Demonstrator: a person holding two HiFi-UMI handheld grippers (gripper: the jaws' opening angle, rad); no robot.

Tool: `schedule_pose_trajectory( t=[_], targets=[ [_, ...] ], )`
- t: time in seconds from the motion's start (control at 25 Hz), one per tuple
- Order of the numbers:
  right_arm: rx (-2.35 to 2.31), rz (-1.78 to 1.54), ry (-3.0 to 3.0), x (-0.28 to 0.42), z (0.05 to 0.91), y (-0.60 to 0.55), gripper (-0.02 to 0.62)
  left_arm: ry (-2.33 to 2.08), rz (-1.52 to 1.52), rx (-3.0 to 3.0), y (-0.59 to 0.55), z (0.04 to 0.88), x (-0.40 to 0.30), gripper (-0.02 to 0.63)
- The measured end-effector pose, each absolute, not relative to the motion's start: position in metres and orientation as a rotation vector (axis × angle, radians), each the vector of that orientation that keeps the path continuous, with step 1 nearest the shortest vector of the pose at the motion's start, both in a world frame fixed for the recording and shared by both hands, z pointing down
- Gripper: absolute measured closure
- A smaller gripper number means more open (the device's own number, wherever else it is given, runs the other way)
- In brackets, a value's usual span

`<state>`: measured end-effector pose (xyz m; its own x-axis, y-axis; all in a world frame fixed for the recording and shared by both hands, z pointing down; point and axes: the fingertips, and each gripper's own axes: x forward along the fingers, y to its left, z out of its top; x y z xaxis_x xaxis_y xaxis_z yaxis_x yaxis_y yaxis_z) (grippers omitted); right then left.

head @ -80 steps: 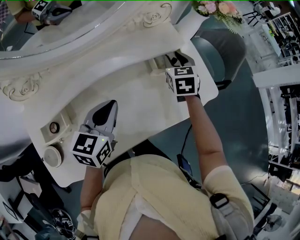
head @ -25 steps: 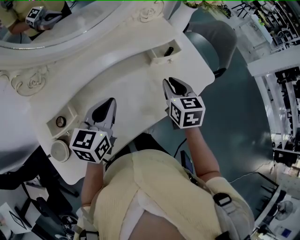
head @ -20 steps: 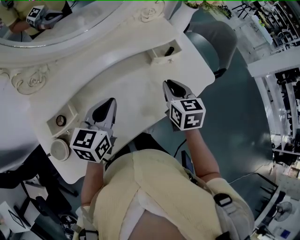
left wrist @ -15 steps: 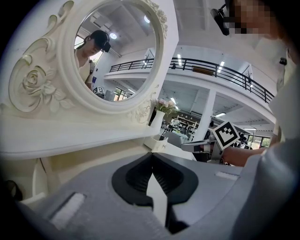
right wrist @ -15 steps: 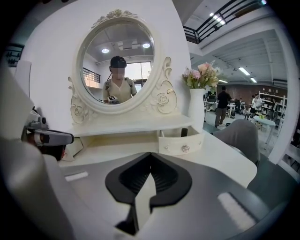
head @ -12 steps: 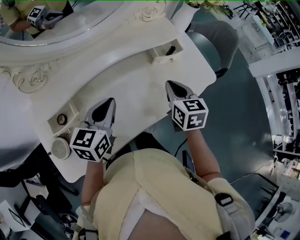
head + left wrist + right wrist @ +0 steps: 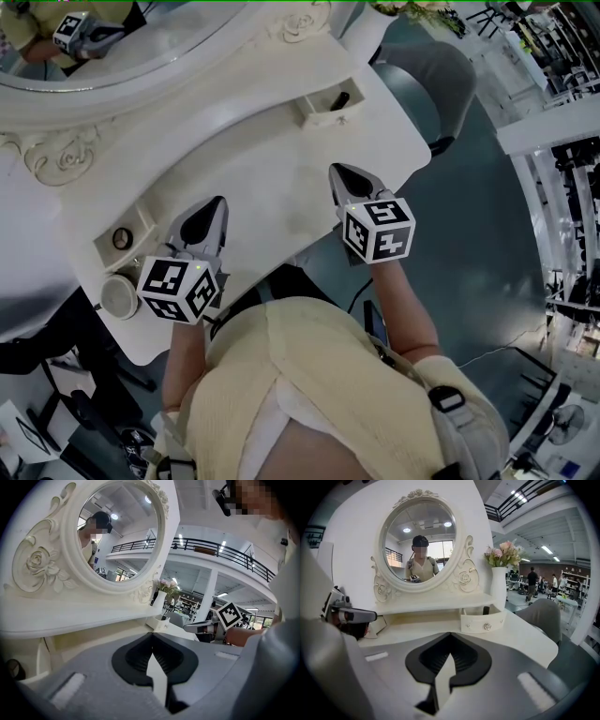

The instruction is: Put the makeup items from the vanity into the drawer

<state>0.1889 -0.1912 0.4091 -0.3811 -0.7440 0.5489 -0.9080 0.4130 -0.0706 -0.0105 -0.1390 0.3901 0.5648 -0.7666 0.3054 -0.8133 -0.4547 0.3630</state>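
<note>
Jaws of left gripper (image 7: 217, 206) and right gripper (image 7: 337, 171) were squeezed shut on nothing; they needed to open wide before grabbing the round pot (image 7: 119, 296)

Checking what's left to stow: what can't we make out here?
- Dark item in the right drawer: right gripper view, drawer front hides all but its top; head view, too small.
- Round item in the left drawer: head view, too small to identify.
</note>
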Motion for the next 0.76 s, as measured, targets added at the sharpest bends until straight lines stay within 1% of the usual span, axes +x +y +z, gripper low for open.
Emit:
schedule_pose_trajectory(
  t=[0.48, 0.76],
  targets=[
    [1.388, 0.523, -2.253, 0.1883, 0.4098, -0.1964, 0.593, -1.273, 0.121, 2.306, -0.1375, 0.3923, -0.0121, 0.607],
    [1.382, 0.613, -2.294, 0.1817, 0.4112, -0.1974, 0.592, -1.262, 0.120, 2.281, -0.1355, 0.3987, -0.0140, 0.607]
  ],
)
